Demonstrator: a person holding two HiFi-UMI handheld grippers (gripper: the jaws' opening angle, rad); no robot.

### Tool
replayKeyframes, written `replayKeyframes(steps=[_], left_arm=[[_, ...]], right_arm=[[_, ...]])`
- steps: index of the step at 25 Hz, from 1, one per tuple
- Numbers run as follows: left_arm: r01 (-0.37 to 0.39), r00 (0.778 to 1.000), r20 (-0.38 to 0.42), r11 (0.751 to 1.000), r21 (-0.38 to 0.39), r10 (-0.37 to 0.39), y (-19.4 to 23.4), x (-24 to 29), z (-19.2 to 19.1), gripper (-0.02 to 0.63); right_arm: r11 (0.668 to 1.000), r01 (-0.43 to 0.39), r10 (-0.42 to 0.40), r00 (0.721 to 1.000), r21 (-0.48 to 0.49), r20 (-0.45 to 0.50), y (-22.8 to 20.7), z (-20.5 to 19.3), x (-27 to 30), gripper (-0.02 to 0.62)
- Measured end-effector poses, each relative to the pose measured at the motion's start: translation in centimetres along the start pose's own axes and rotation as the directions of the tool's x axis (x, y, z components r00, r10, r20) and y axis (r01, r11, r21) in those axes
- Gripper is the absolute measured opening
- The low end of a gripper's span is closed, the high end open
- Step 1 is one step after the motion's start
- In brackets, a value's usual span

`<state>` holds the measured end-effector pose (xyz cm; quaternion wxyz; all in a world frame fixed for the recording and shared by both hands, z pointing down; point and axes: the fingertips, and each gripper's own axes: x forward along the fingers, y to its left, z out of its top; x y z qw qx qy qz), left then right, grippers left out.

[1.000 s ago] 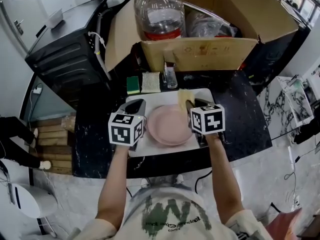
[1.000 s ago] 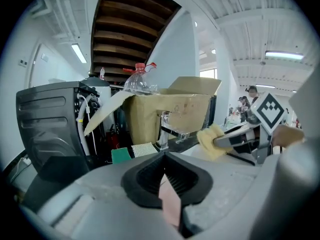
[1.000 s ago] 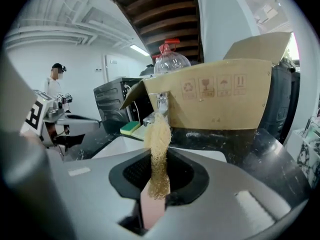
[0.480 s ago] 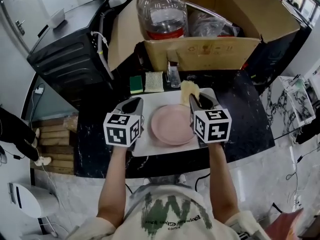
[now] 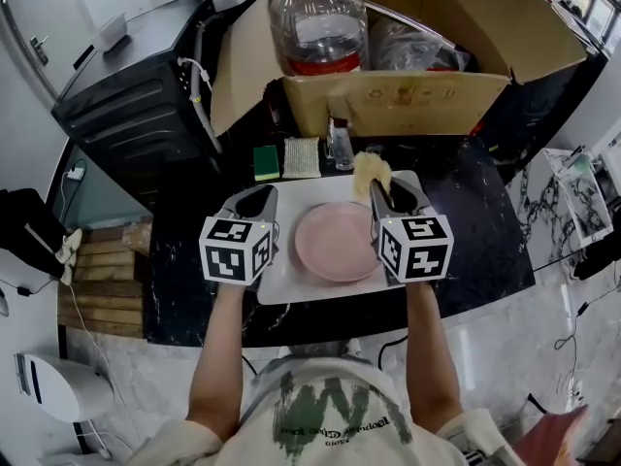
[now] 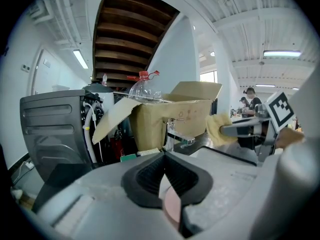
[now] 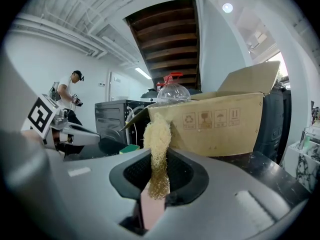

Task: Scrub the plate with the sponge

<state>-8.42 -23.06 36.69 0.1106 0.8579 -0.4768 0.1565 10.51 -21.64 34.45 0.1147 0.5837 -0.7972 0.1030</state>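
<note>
A pink plate point(image 5: 338, 243) lies on a white tray point(image 5: 281, 284) on the black counter. My right gripper point(image 5: 385, 190) is at the plate's far right rim, shut on a yellow mesh sponge point(image 5: 372, 173) that sticks out past its jaws. In the right gripper view the sponge point(image 7: 158, 134) stands pinched in the gripper point(image 7: 157, 176), with pink plate point(image 7: 151, 209) showing below. My left gripper point(image 5: 256, 202) hovers over the tray just left of the plate, apart from it. In its own view the left gripper point(image 6: 164, 171) is shut with nothing held, and the plate point(image 6: 172, 206) shows beneath.
An open cardboard box point(image 5: 398, 100) with a large clear bottle point(image 5: 320, 22) stands behind the tray. A green sponge point(image 5: 266, 161), a pale scrub pad point(image 5: 302, 157) and a small clear container point(image 5: 340, 149) sit before it. A black appliance point(image 5: 136, 95) is at far left.
My right gripper has carried the sponge a little farther away and to the right, off the plate's far edge. The left gripper has barely shifted.
</note>
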Motion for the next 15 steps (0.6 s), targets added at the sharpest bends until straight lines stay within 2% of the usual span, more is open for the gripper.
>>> replayKeyframes(steps=[15], left_arm=[[-0.007,1.000,0.016,1.000,-0.001,0.007,0.12,0.51,0.38,0.003]], right_arm=[[1.000,0.009,-0.009,1.000,-0.010,0.007,0.03,0.04,0.03,0.057]])
